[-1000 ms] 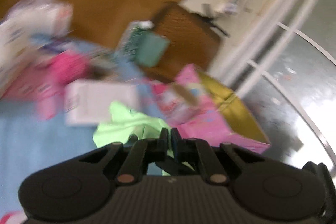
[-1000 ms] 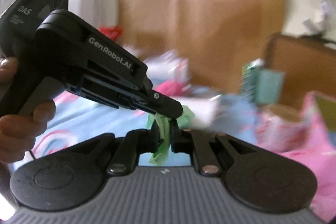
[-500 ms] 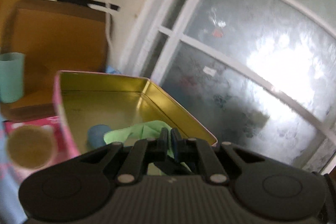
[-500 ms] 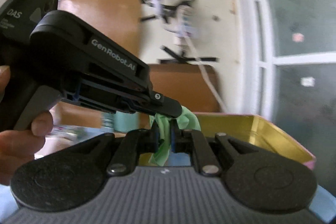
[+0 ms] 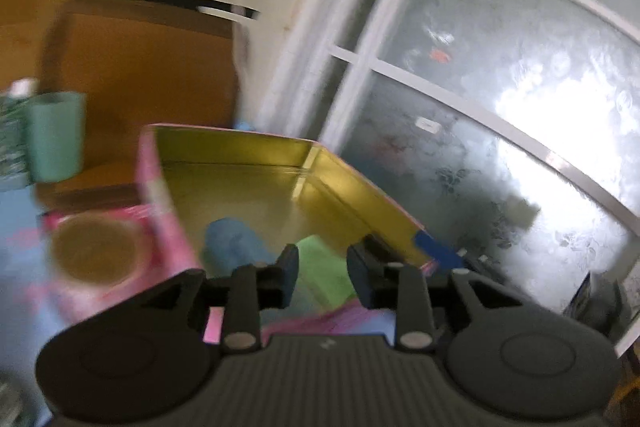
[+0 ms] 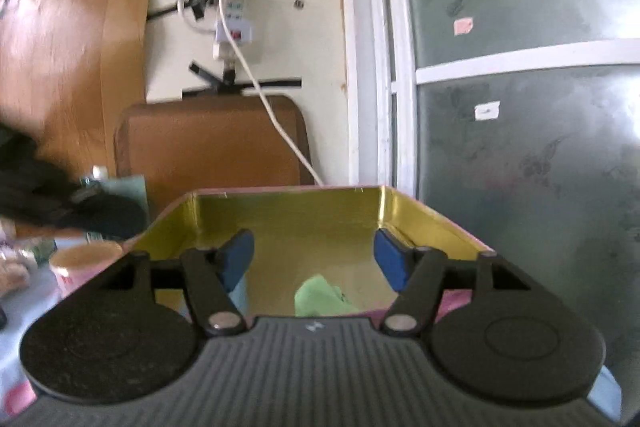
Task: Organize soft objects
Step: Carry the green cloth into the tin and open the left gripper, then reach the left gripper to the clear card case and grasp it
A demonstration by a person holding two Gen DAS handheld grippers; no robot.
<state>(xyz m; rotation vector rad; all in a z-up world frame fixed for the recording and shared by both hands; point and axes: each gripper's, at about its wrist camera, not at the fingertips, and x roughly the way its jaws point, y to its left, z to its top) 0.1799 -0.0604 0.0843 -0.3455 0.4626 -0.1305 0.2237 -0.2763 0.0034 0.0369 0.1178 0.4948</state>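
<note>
A light green cloth (image 5: 326, 273) lies inside a gold-lined tin box (image 5: 256, 183) with pink outer walls, next to a blue soft object (image 5: 234, 241). My left gripper (image 5: 322, 273) is open just above the near rim of the box, the cloth showing between its fingers. In the right wrist view the same green cloth (image 6: 320, 297) lies on the floor of the tin box (image 6: 288, 211). My right gripper (image 6: 316, 261) is wide open and empty above it. The left gripper appears as a dark blur at the left edge (image 6: 60, 203).
A round pink tin with a gold inside (image 5: 94, 257) stands left of the box on blue bedding. A teal cup (image 5: 54, 135) stands on a brown board behind. A frosted window (image 5: 500, 99) is to the right; a power strip with a white cable (image 6: 234, 27) hangs on the wall.
Both grippers held the green cloth, carried it from the blue bedding to over the tin box, then opened. The cloth now lies in the box, and the left gripper has drawn away to the left.
</note>
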